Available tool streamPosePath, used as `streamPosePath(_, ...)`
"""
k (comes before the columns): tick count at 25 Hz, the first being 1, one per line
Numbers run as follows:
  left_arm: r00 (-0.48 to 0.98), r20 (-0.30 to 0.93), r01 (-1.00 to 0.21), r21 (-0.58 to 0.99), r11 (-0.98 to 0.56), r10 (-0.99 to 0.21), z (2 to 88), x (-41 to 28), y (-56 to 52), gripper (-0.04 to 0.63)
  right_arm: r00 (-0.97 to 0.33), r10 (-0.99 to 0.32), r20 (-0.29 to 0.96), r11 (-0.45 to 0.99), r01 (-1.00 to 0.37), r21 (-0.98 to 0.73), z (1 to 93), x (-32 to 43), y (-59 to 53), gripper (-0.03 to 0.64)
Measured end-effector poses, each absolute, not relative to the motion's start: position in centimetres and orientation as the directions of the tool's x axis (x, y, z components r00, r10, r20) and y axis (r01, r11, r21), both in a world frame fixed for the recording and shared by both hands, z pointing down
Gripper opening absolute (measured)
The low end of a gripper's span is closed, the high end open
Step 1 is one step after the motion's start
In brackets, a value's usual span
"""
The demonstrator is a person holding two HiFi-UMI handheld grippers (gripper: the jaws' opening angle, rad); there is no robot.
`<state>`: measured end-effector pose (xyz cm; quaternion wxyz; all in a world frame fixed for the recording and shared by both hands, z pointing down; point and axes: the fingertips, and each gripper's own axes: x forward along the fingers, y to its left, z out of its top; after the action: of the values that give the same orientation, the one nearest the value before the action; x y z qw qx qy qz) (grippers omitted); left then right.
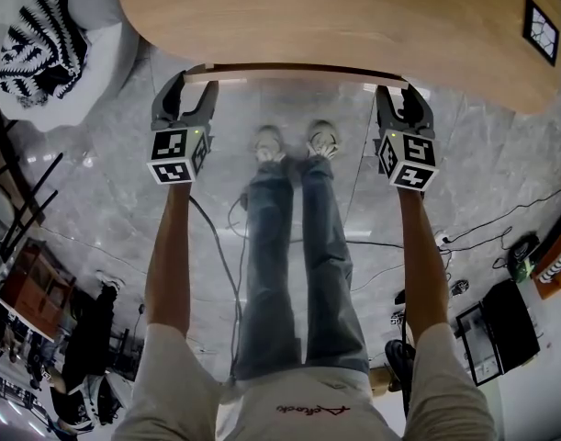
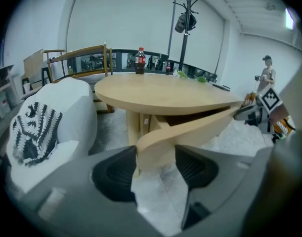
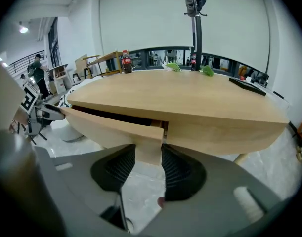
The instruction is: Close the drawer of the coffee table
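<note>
Pads [image 3: 173, 169], ribbed black, clamp curved pale-wood drawer [image 3: 106, 127].

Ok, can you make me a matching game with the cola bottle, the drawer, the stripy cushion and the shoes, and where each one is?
Things:
1. cola bottle
2. drawer
3. stripy cushion
4. shoes

Places:
A. on the white seat
B. on the grey floor
C. gripped at its ends by the left gripper and the right gripper
D. standing on the table top

Pairs: 1-D, 2-C, 3-A, 4-B
</note>
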<state>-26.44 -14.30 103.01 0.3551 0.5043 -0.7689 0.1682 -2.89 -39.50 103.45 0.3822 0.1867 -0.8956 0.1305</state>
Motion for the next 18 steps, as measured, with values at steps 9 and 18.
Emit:
streamPosePath(9, -0.256, 0.705, -0.898, 0.079, 0.432, -0.661, 103.0, -29.2, -16.8, 0.238, -0.663, -0.266, 0.700, 0.881, -0.462, -0.103, 103.6, -5.3, -41.6, 0.172)
streamPosePath(18, -0.252, 0.697, -0.902, 0.083, 0.424, -0.672, 102.8, -29.7, -17.0, 0.238, -0.660, -0.287, 0.695, 0.871, -0.482, -0.098, 103.5, -5.5, -41.9, 0.169)
